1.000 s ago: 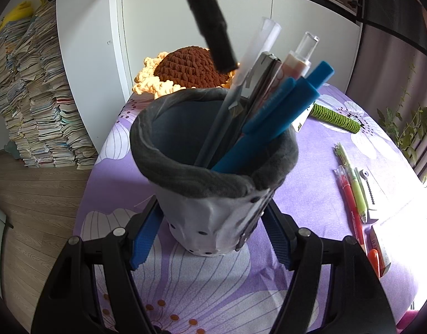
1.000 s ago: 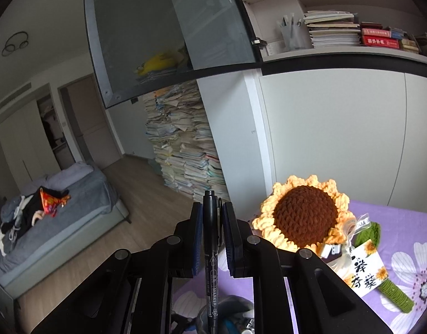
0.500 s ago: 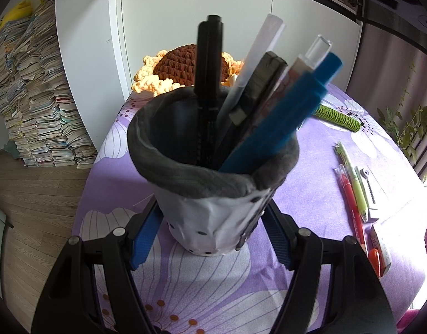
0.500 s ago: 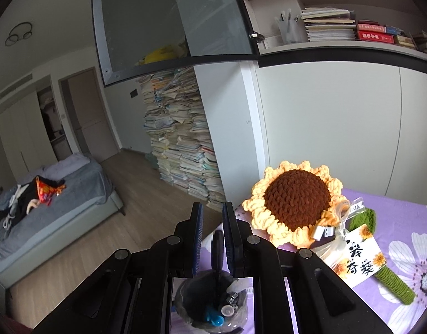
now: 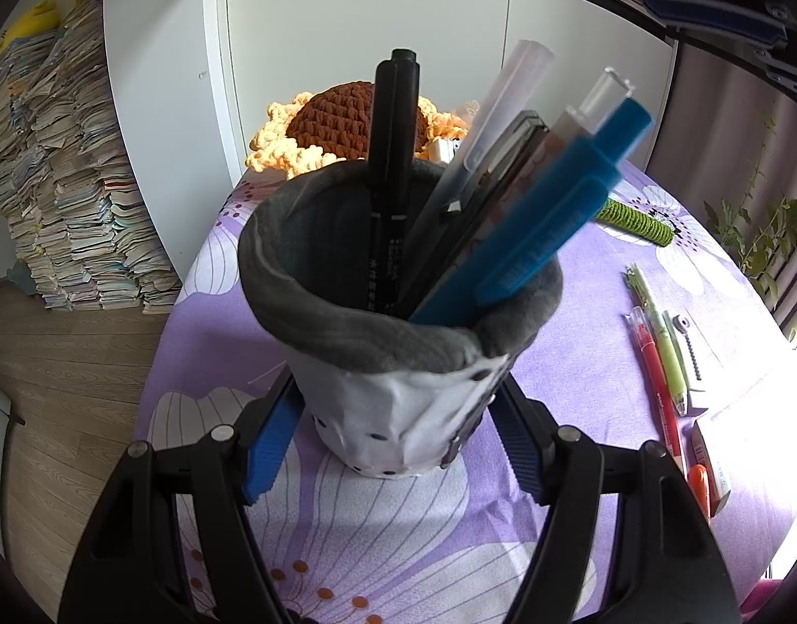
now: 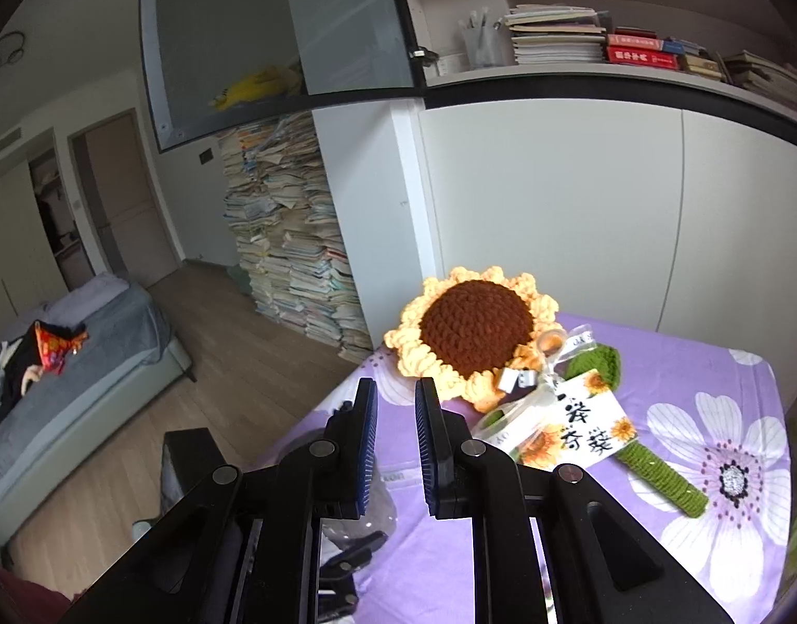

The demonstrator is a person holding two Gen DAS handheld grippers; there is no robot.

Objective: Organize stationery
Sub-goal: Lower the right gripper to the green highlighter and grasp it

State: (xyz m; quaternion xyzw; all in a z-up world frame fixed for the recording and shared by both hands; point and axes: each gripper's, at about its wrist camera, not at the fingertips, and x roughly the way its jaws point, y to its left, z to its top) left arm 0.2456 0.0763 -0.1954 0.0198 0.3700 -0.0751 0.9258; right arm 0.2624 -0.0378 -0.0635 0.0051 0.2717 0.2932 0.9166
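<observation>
Colours on the purple table – pen pot and surroundings

Tablecloth [image 5: 596, 364]: purple, white flowers. Pen pot [image 5: 398, 405]: white, dark dots, grey lining – holds black marker [image 5: 393, 119], blue pens [image 5: 544, 229]. Crochet sunflower [image 6: 476, 333]: brown centre, yellow petals.

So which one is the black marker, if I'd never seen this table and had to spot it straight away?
Start at the purple flowered tablecloth and find the soft grey and white fabric pen holder clamped between the left gripper's blue pads. The black marker stands in it almost upright on the left, apart from the clear and blue pens that lean right, and is the only all-black one with white lettering.
</observation>
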